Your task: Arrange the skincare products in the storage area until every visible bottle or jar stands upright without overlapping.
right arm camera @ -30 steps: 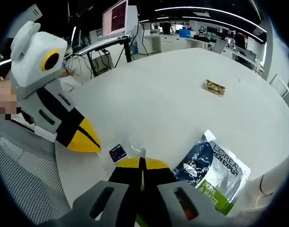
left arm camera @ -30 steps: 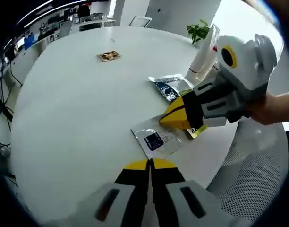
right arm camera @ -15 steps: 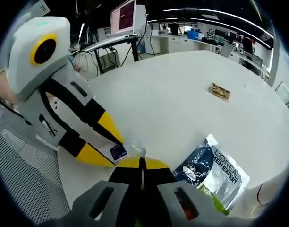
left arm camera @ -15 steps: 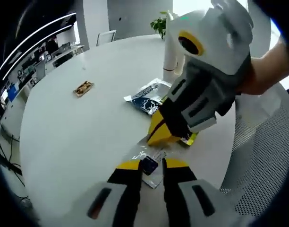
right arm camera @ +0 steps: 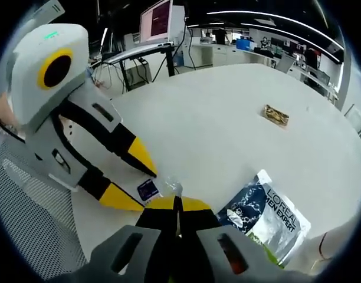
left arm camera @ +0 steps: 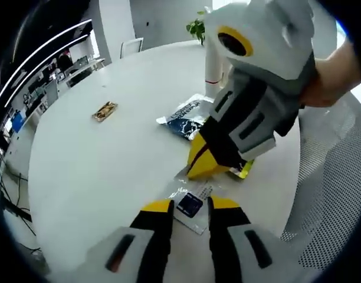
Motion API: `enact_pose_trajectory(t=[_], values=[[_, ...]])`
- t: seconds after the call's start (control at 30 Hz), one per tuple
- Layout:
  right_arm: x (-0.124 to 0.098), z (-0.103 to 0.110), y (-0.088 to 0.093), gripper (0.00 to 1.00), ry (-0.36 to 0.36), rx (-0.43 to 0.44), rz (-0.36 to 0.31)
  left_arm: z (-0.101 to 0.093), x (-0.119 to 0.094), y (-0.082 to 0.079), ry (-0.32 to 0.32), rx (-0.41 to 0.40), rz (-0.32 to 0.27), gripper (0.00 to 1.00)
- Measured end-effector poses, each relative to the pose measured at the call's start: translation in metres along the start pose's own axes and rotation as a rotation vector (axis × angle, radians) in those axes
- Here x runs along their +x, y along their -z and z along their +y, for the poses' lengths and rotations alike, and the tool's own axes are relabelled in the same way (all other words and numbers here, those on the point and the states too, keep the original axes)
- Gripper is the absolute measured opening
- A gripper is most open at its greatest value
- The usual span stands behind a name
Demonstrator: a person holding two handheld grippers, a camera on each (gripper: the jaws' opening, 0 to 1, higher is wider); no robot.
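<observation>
On the round table [left arm camera: 98, 165]: small sachet [left arm camera: 191, 203] nearest its edge, L'Oréal pouch [right arm camera: 268, 215] just beside, snack packet [right arm camera: 275, 114] well apart, tube [left arm camera: 213, 62] standing behind the pouch.

a small gold-brown packet [left arm camera: 105, 110] lies alone on the white round table [left arm camera: 98, 171], well in from its edge. a potted plant [left arm camera: 197, 28] stands past the far edge. monitor [right arm camera: 156, 20] on a desk beyond.
</observation>
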State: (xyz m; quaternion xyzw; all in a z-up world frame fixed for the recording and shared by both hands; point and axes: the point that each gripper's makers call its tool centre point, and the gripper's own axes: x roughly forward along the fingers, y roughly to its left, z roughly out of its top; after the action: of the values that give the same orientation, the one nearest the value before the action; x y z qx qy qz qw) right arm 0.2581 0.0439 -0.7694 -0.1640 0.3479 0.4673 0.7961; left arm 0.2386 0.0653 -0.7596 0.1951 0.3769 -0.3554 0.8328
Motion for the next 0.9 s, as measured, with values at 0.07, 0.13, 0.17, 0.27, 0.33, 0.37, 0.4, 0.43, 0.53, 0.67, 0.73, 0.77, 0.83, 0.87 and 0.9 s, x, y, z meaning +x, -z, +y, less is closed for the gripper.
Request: enact_pose_trajectory(t=[0.07,0.13,0.17,0.27,0.33,0.37,0.4,0.43,0.53,0.67,0.73,0.77,0.83,0.87,0.9], values=[[0.0,0.0,0.0,0.01,0.001,0.003,0.0,0.001,0.002,0.0,0.0,0.012,0.003,0.28],[0.0,0.0,0.001,0.01,0.001,-0.002,0.0,0.0,0.002,0.0,0.004,0.023,0.002,0.28],[0.0,0.0,0.001,0.02,0.003,-0.01,-0.002,0.0,0.002,0.0,0.007,0.018,0.002,0.28],[-0.002,-0.002,-0.002,0.05,0.021,-0.057,-0.021,0.0,0.002,0.0,0.012,0.019,0.002,0.28],[-0.006,-0.006,-0.003,0.07,0.052,-0.107,-0.036,0.0,0.002,0.0,0.014,0.023,0.004,0.28],[-0.007,-0.006,-0.003,0.08,0.056,-0.108,-0.041,0.0,0.002,0.0,0.016,0.024,0.005,0.28],[-0.009,-0.008,-0.004,0.1,0.065,-0.107,-0.049,-0.001,0.002,0.0,0.016,0.026,0.006,0.28],[-0.012,-0.009,-0.005,0.1,0.068,-0.11,-0.063,-0.001,0.002,0.0,0.014,0.028,0.006,0.28],[-0.018,-0.013,-0.008,0.12,0.08,-0.111,-0.081,-0.001,0.002,0.0,0.011,0.026,0.005,0.28],[-0.021,-0.009,-0.004,0.17,0.069,-0.146,-0.076,0.002,0.004,0.002,0.005,0.02,0.007,0.28],[-0.021,-0.004,-0.002,0.21,0.057,-0.168,-0.073,0.002,0.004,0.003,0.001,0.015,0.009,0.28],[-0.022,-0.002,0.0,0.21,0.05,-0.174,-0.065,0.003,0.005,0.003,-0.001,0.01,0.009,0.28],[-0.024,0.002,0.001,0.23,0.045,-0.179,-0.07,0.002,0.004,0.003,-0.003,-0.001,0.01,0.28],[-0.025,0.004,0.001,0.25,0.043,-0.178,-0.075,0.002,0.004,0.003,-0.004,-0.008,0.011,0.28],[-0.027,0.007,0.002,0.27,0.038,-0.18,-0.078,0.002,0.004,0.003,-0.004,-0.016,0.013,0.28]])
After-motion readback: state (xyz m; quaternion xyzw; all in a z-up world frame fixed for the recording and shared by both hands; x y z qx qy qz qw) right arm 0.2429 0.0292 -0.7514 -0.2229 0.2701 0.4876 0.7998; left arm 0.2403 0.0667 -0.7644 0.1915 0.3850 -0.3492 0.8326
